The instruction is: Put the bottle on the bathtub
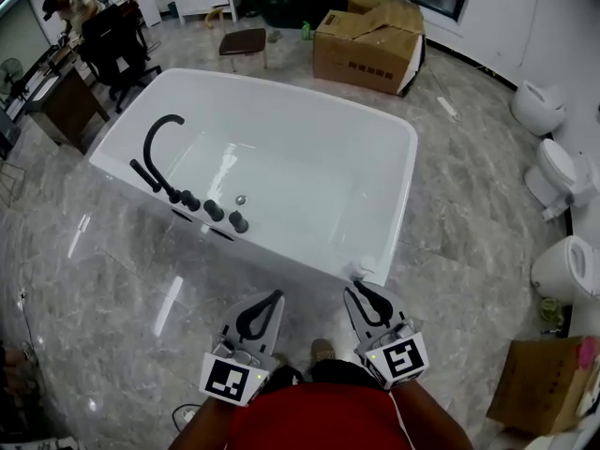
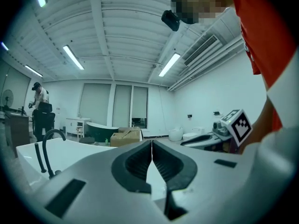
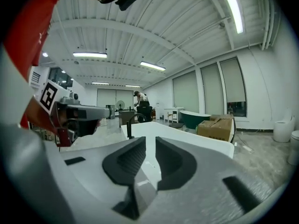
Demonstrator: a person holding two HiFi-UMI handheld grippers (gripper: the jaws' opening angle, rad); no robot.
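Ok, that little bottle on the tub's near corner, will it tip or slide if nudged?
Probably both. The bottle looks small and pale, likely light plastic, so a touch from the right gripper could topple it. The bathtub rim is glossy and the bottle sits near its edge, so it may slide off.

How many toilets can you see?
3. All are white ceramic toilets along the right side in the head view: a far one, a middle one and a near one. More may sit outside the picture.
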